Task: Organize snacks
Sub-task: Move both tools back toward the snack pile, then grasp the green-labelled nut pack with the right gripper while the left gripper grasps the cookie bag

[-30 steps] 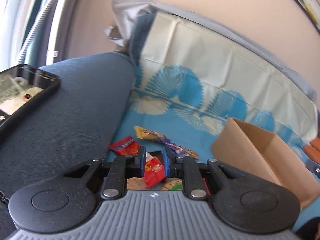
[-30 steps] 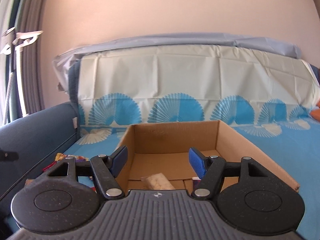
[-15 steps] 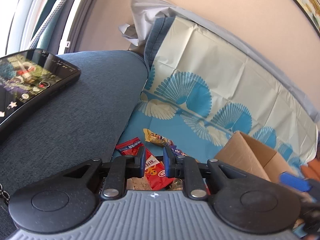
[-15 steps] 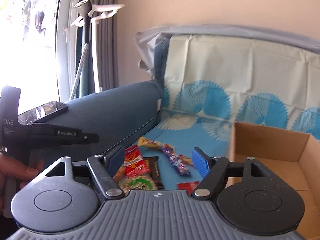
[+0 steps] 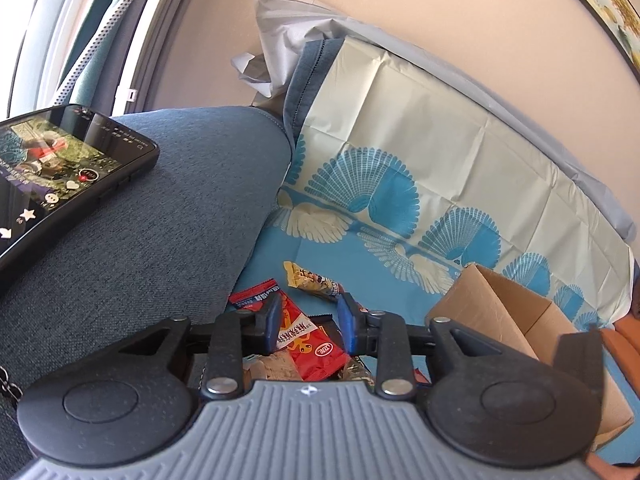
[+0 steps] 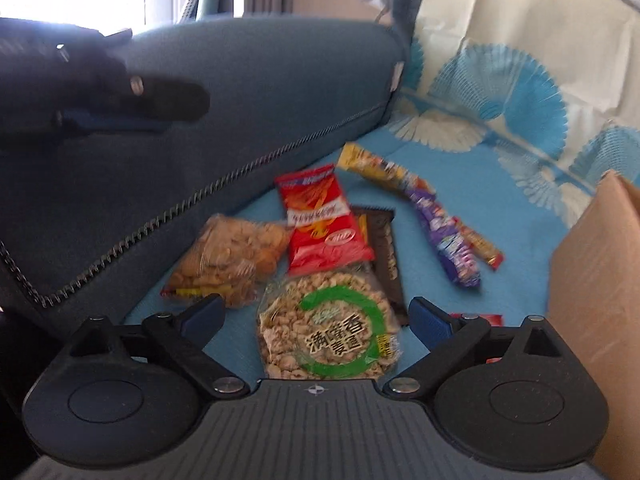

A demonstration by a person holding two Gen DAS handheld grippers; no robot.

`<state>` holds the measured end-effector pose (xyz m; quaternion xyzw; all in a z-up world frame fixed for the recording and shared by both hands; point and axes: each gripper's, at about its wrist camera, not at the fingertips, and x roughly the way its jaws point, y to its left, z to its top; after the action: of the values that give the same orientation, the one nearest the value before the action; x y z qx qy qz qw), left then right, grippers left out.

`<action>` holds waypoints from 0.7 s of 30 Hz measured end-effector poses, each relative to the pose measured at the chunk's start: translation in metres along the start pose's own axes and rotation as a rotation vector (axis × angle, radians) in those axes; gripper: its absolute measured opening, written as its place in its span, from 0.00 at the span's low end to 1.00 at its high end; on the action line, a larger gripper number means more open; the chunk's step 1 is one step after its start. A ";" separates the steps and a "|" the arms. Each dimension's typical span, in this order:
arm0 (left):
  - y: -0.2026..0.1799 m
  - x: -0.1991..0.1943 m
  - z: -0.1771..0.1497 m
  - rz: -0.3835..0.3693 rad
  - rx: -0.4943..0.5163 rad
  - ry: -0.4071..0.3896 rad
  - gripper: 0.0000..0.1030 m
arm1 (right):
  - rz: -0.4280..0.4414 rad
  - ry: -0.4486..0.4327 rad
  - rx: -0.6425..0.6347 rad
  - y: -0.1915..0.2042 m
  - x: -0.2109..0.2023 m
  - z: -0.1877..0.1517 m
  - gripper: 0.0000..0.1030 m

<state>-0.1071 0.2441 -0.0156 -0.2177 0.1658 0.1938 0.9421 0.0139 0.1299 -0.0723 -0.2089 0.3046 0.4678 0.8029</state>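
- Left wrist view: the left claw (image 5: 307, 328) hangs above the near end of the snack pile, beside the sofa's blue armrest (image 5: 168, 208). Its jaws have just been opening and now stand a modest way apart, with no pad pressing on anything. The red chip packet (image 5: 310, 342) shows through the gap, but it lies on the blue patterned cover (image 5: 276, 248) below, so I judge this claw empty.
- Same view: a yellow wrapped bar (image 5: 310, 280) lies on the cover just beyond the claw, and the cardboard box (image 5: 496, 312) stands to the right, well apart from the pile. From here its inside is mostly hidden, so what it holds cannot be told. A phone (image 5: 68, 168) rests on the armrest, far left.
- Right wrist view: the right claw (image 6: 316, 320) has just been opening and now stands wide, grasping nothing. The green-ringed nut bag (image 6: 330, 328) lies on the cover between its fingers and untouched by them.
- Same view: the pile is loose on the cover: a clear bag of biscuits (image 6: 228, 260) on the left, the red packet behind the nut bag, a dark bar (image 6: 382, 248) partly under them, and a purple bar (image 6: 448, 240) with other wrapped sticks further right. Only the box's outer wall shows at the right edge.
- Judgement: most of the sorting is left. At least six snacks lie outside the box, and the nut bag looks like the next pick.
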 end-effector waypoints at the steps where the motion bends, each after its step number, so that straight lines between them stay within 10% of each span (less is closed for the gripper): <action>1: 0.000 0.000 0.000 0.000 0.001 0.002 0.34 | 0.009 0.016 -0.012 -0.002 0.006 0.001 0.95; 5: 0.002 0.002 0.001 -0.004 -0.005 0.007 0.34 | 0.011 0.039 -0.065 0.000 0.013 -0.002 0.79; 12: -0.004 0.010 0.000 0.022 0.033 0.059 0.36 | 0.010 0.015 -0.066 0.000 -0.024 -0.014 0.78; 21: -0.043 0.065 -0.020 0.167 0.303 0.352 0.73 | -0.025 0.043 0.044 0.000 -0.090 -0.063 0.78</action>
<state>-0.0365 0.2174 -0.0432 -0.0898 0.3720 0.2029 0.9013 -0.0391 0.0344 -0.0566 -0.2049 0.3294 0.4462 0.8065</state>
